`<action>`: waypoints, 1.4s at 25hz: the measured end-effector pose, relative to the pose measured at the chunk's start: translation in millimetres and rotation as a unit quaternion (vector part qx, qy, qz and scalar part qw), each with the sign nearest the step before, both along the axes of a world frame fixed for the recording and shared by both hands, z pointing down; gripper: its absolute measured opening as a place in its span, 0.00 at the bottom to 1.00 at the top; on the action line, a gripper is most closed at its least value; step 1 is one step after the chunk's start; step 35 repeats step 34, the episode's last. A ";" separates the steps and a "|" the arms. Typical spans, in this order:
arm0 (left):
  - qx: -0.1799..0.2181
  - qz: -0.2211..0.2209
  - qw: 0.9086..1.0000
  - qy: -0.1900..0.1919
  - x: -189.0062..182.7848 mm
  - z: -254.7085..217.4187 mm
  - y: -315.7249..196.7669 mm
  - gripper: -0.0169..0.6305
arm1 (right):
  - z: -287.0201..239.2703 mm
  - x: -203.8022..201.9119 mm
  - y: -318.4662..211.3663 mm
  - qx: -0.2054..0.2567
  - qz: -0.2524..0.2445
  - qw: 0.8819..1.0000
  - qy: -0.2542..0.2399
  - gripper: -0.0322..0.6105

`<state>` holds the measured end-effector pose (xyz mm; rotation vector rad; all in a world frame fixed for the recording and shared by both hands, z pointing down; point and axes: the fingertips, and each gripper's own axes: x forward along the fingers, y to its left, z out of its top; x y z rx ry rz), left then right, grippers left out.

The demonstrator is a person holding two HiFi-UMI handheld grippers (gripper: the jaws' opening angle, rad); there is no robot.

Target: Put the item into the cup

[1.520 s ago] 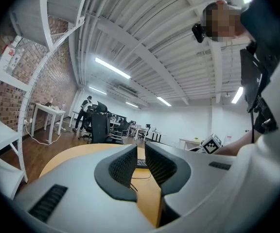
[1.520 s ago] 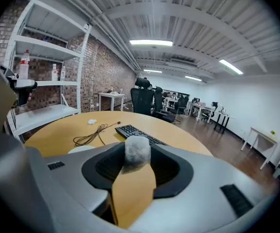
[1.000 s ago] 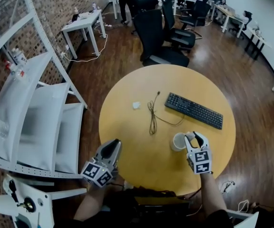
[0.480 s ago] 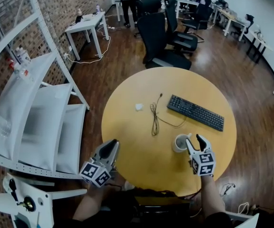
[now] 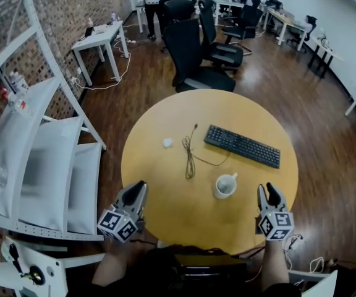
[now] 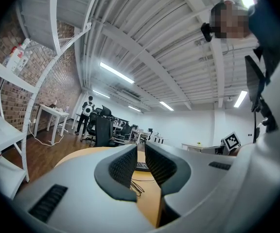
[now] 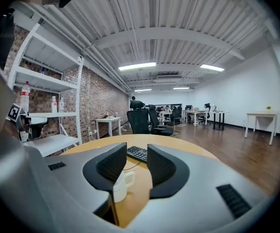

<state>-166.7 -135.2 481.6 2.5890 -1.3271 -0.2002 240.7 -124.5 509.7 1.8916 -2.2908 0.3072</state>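
My right gripper [image 5: 268, 190] hangs clear of the white mug [image 5: 225, 185], empty, its jaws just closing narrower. My left gripper [image 5: 139, 187] is narrow and empty. I can't see the mug's contents, so the next move stays unsettled.

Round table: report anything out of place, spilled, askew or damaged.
Nothing stands out. The cup stands upright on the table, the keyboard lies flat, the cable trails loosely beside a small white scrap; no spill shows.
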 end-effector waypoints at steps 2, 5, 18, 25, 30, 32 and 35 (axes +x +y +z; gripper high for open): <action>0.003 0.004 1.000 0.000 2.4 -1.3 -3.9 0.09 | -3.6 10.9 4.2 0.010 0.017 1.000 -0.005 0.21; 0.007 0.013 1.000 -0.002 9.0 -4.0 -8.8 0.09 | -14.2 19.9 10.0 0.029 0.037 0.999 -0.013 0.13; 0.017 0.034 0.999 -0.005 27.0 -8.7 -21.8 0.09 | -30.6 34.6 20.4 0.044 0.058 0.997 -0.029 0.06; 0.018 0.031 0.999 -0.011 23.2 -10.4 -25.7 0.09 | -31.2 35.4 16.4 0.047 0.059 0.997 -0.033 0.06; 0.022 0.025 0.999 -0.018 19.5 -12.3 -30.6 0.09 | -25.1 35.0 13.9 0.044 0.055 0.997 -0.035 0.06; 0.022 0.022 0.999 -0.018 17.2 -12.8 -31.5 0.09 | -22.0 35.6 13.4 0.041 0.053 0.997 -0.037 0.06; 0.022 0.020 0.999 -0.018 15.1 -12.8 -32.0 0.09 | -15.6 36.4 12.0 0.039 0.048 0.997 -0.041 0.06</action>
